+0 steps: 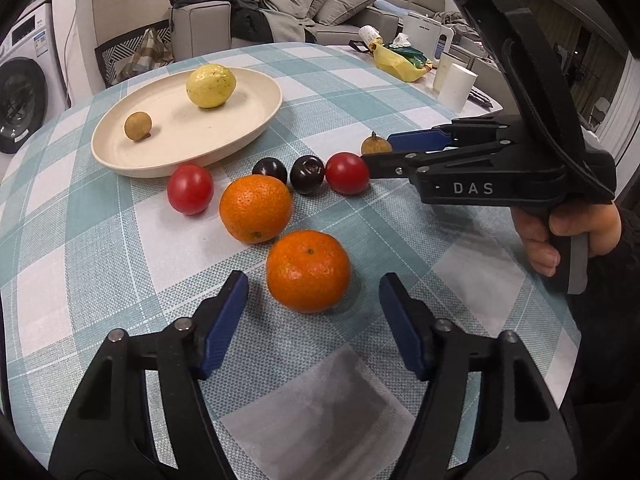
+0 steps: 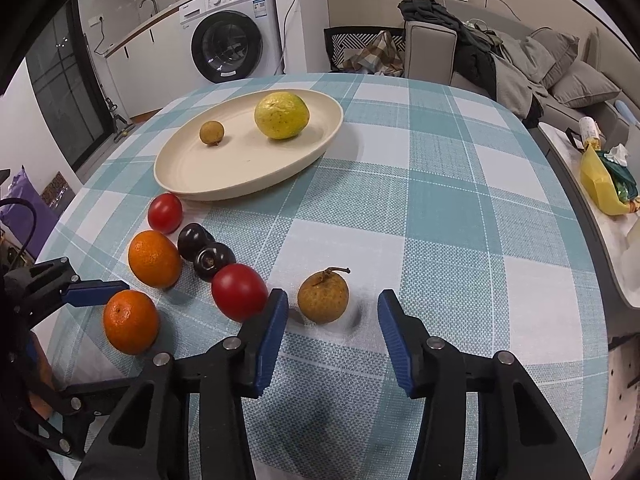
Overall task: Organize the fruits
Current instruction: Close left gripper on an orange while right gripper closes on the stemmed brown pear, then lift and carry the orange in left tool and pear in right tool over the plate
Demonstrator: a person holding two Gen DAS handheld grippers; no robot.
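A cream oval plate (image 1: 240,128) (image 2: 192,176) holds a yellow citrus (image 1: 211,85) (image 2: 282,115) and a small brown longan (image 1: 138,125) (image 2: 211,132). On the cloth lie two oranges (image 1: 308,270) (image 1: 256,208), two red tomatoes (image 1: 190,189) (image 1: 347,173), two dark plums (image 1: 307,174) (image 1: 270,171) and a second longan (image 2: 323,297) (image 1: 370,145). My left gripper (image 1: 314,292) is open and empty, its tips beside the near orange. My right gripper (image 2: 333,308) is open around the stemmed longan, apart from it; its left finger (image 2: 274,320) is next to a tomato (image 2: 239,291).
The round table has a teal and white checked cloth (image 2: 440,200). A side counter at the right holds a yellow bag (image 2: 600,184) and white cups (image 1: 456,86). A sofa (image 1: 320,4) and a washing machine (image 2: 232,40) stand beyond the table.
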